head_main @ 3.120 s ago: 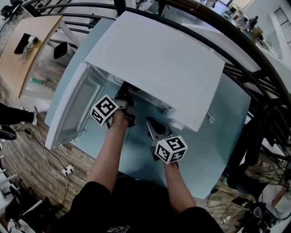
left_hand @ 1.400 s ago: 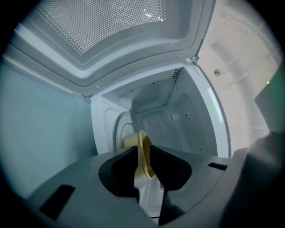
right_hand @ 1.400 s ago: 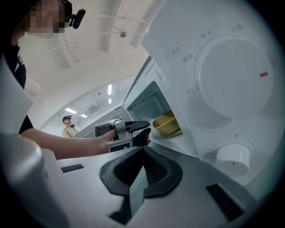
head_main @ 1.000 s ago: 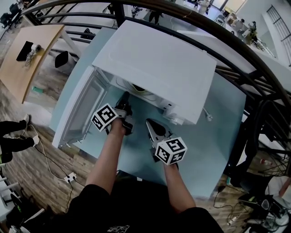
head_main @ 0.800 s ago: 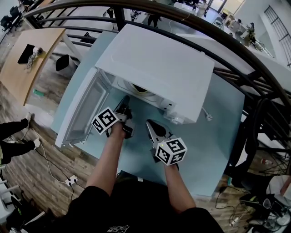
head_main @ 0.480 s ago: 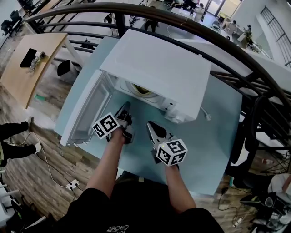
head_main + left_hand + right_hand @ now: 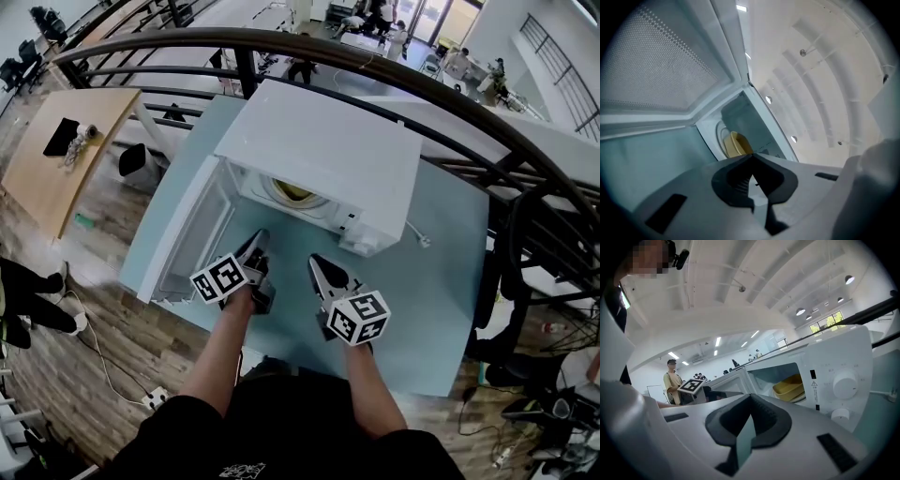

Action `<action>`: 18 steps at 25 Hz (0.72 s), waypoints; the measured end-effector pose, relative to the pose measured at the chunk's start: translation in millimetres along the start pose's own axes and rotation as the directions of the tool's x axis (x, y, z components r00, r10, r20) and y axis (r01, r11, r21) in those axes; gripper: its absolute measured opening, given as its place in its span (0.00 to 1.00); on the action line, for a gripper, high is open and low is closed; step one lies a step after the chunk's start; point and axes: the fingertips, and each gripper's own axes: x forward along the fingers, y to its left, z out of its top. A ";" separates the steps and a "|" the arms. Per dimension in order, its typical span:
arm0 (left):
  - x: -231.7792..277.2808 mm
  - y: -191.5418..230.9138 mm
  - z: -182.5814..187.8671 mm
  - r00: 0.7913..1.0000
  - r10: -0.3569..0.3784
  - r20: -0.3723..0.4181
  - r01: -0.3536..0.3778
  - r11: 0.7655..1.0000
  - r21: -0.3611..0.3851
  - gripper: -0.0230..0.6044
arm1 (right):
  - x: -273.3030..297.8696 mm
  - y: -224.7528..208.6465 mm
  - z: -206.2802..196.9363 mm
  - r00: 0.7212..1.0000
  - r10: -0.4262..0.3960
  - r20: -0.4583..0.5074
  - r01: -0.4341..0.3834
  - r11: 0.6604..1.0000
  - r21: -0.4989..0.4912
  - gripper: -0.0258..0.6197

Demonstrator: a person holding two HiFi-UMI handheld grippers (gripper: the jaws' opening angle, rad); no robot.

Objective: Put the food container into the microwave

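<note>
The yellow food container (image 7: 293, 192) rests inside the open white microwave (image 7: 328, 150), on its turntable. It also appears in the left gripper view as the container (image 7: 736, 143) and in the right gripper view as the container (image 7: 790, 386). My left gripper (image 7: 257, 242) hovers in front of the cavity, a short way back from it, shut and holding nothing. My right gripper (image 7: 315, 263) sits beside it to the right, also shut on nothing. In their own views the left gripper (image 7: 752, 155) and right gripper (image 7: 751, 397) show their jaws meeting at the tips.
The microwave door (image 7: 192, 234) swings out to the left, close to my left gripper. Knobs (image 7: 846, 383) line the microwave's right panel. Its cord (image 7: 417, 239) trails over the pale blue table (image 7: 441, 281). A dark railing (image 7: 375, 56) arcs behind; a wooden desk (image 7: 56, 150) stands far left.
My left gripper has drawn back out of the microwave mouth toward me. The view has pulled back too, and the yellow container now shows inside the cavity. The right gripper has barely moved.
</note>
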 end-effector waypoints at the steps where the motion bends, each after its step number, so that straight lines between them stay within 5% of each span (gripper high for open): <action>1: -3.7 -3.2 -0.7 1.000 -0.006 -0.006 0.006 1.000 0.016 0.05 | -2.8 1.9 1.5 1.000 -0.005 0.006 0.005 1.000 -0.003 0.05; 9: -33.9 -30.7 -1.3 0.996 -0.076 -0.055 0.083 0.985 0.148 0.05 | -22.5 22.1 7.2 0.998 -0.042 0.055 0.044 0.998 -0.033 0.05; 18: -65.4 -70.1 -9.0 0.982 -0.121 -0.145 0.166 0.921 0.353 0.05 | -45.6 39.8 13.5 0.990 -0.086 0.115 0.092 0.995 -0.048 0.05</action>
